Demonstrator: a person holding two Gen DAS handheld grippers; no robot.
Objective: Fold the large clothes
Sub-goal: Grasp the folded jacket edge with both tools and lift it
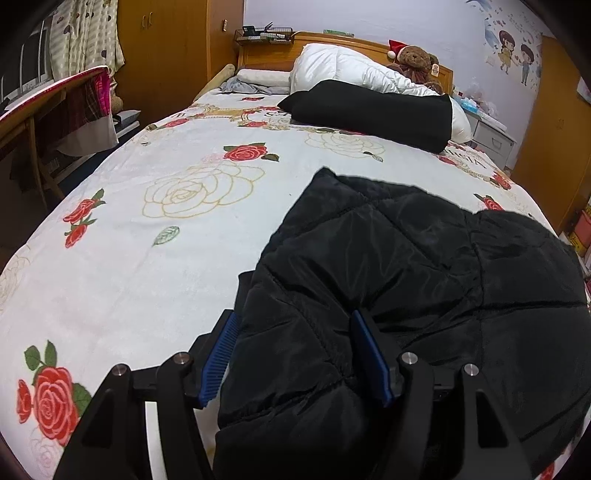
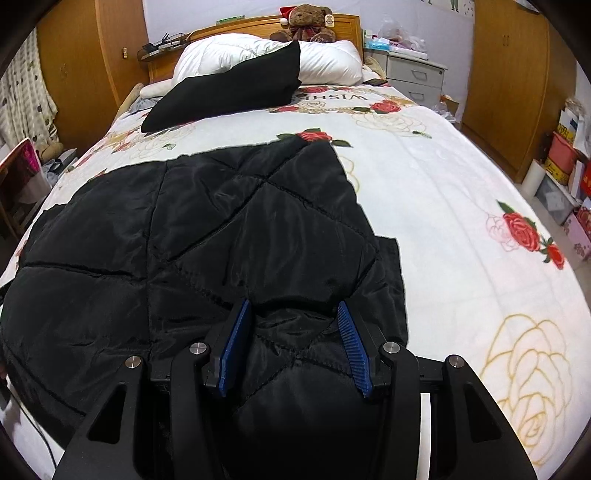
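Bedroom setting: a bed with a rose-print blanket served as the work surface, wooden wardrobes to either side.

Left tool: your blue pads stood spread, with a thick bulge of the black quilted jacket sitting between them. The fabric touched both pads, but I could not call it a firm pinch. Right tool: same picture, pads spread around a padded ridge at the jacket's near edge, not pressed together.

Jacket position: it lay on the near half of the bed, near edge bunched at both tools, the rest spread flat toward the headboard. In the right wrist view a flat panel stuck out from under its right side.

Step in hand, as I judged it: you were setting a two-point hold on the near hem for a fold away from you. Next move calls for closing both tools fully on the padding, then lifting together and carrying the edge toward the far edge, keeping the two holds level so the slippery shell does not skew.

Count:
- quilted jackets in work: one
- tools: two
- folded black item farther up the bed: one
- white duvet at the headboard: one
- teddy bear with a red hat: one
- drawer unit beside the bed: one
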